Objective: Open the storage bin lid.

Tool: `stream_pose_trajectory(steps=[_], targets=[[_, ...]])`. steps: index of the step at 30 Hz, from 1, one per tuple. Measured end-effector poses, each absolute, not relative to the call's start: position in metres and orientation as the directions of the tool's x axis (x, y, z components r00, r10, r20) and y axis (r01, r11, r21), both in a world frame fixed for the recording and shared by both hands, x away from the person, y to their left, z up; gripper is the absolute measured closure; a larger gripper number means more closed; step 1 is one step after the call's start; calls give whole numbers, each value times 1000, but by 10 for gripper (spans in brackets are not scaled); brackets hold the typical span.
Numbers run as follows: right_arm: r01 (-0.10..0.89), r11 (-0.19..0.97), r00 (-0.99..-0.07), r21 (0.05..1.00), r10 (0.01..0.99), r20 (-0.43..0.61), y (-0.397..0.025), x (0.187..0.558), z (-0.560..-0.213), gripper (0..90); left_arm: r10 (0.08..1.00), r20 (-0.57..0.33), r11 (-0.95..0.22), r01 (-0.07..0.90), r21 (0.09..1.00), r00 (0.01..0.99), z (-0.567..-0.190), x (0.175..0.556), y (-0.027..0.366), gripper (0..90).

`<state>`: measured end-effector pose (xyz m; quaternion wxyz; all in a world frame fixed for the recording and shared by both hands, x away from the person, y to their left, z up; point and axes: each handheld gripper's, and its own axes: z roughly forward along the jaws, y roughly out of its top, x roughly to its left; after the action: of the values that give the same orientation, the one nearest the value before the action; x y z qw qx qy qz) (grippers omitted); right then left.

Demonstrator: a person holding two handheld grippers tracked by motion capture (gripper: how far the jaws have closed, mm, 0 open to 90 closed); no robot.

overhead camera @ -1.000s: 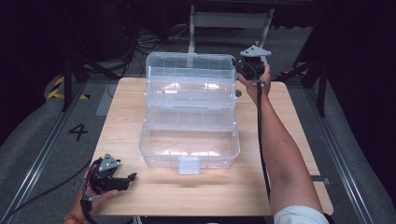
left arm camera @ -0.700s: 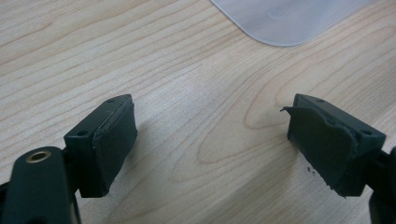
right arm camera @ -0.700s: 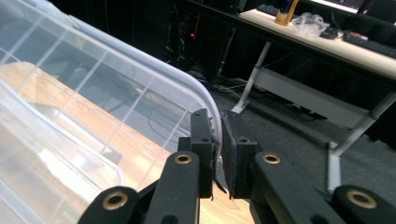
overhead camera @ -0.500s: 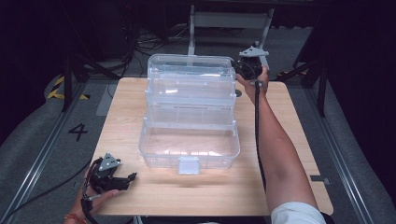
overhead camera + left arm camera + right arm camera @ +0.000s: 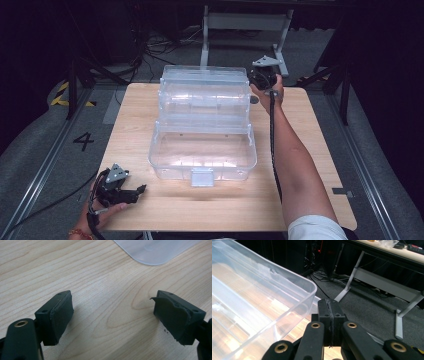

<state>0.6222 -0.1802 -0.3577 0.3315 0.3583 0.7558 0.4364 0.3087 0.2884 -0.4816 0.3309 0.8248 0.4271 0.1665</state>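
Observation:
A clear plastic tiered box [image 5: 202, 152] stands open in the middle of the wooden table [image 5: 310, 130], its raised lid and trays [image 5: 205, 85] at the back. My right gripper [image 5: 260, 76] is held at the lid's far right corner. In the right gripper view the gripper [image 5: 329, 303] has its jaws pressed together with nothing between them, just beside the lid's rounded corner [image 5: 307, 287]. My left gripper [image 5: 139, 190] rests open on the table at the near left. In the left gripper view it [image 5: 112, 315] spans bare wood, with a corner of the box [image 5: 155, 250] ahead.
Dark floor with cables [image 5: 150, 50] and a grey metal stand [image 5: 245, 22] lie beyond the table's far edge. A latch tab [image 5: 202, 176] sticks out at the box's front. Bare wood runs along the table's right side and front.
The right gripper and the top of the raised lid have shifted slightly toward the person. The left gripper has stayed where it was.

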Motion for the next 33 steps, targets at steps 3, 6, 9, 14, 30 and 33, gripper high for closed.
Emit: stream_pose_trajectory(steps=[3,6,9,14,30,33], targets=[[251,375,-527,892,826,-199,-180,622,-358,899,815,-8,-416,595,688,579,-482,309,288,165],[252,377,-529,891,825,-199,-180,621,-357,899,815,-9,-416,595,688,580,-482,309,288,165],[246,380,-530,892,823,-204,-181,619,-354,898,815,-7,-416,595,688,579,-482,309,288,165],[240,400,-543,884,811,-219,-181,614,-353,895,814,-7,-419,596,685,580,-481,309,289,165],[212,433,-561,876,788,-254,-185,596,-342,872,810,-9,-424,596,682,586,-481,309,289,165],[209,435,-567,876,784,-254,-185,593,-340,869,811,-8,-424,597,681,586,-481,309,289,165]])
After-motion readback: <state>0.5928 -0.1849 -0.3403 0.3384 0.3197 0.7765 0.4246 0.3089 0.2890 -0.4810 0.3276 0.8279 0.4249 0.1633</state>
